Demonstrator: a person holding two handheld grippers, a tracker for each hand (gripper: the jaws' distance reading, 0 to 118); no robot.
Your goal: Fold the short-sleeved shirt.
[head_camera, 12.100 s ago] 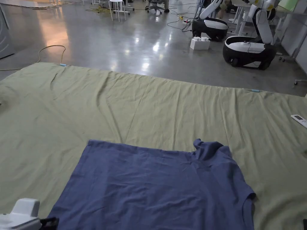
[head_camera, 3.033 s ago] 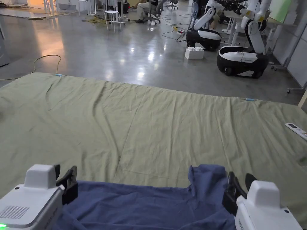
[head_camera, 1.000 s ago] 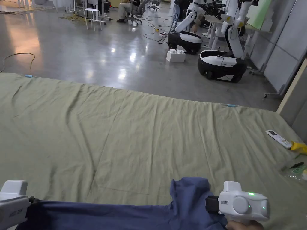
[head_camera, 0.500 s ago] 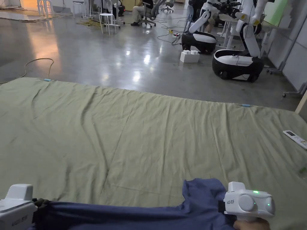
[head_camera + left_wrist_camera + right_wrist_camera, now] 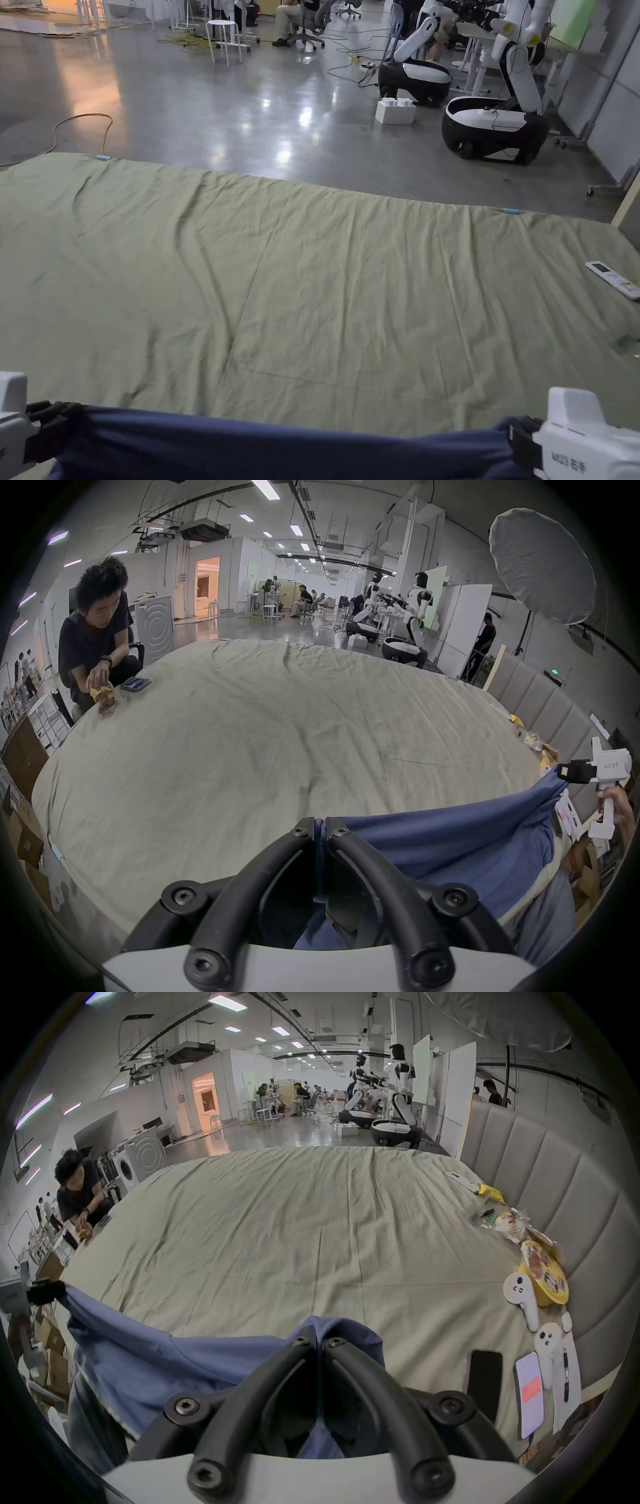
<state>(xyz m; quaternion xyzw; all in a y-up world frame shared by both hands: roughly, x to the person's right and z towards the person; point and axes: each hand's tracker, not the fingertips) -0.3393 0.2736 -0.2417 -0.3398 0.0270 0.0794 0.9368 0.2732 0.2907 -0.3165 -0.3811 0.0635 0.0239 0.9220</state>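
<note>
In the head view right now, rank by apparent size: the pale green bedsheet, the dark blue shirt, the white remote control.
1. Pale green bedsheet, largest.
2. Dark blue shirt, a stretched band partly cut off by the frame.
3. White remote control, smallest, though it lies farther away.

Dim overhead light, fisheye-warped edges

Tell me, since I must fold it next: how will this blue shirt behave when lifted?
Probably floppy: the blue shirt sags between the left gripper and right gripper, both clamped on its edge. Likely light, since pinches hold it up. It should drape, not hold shape.
</note>
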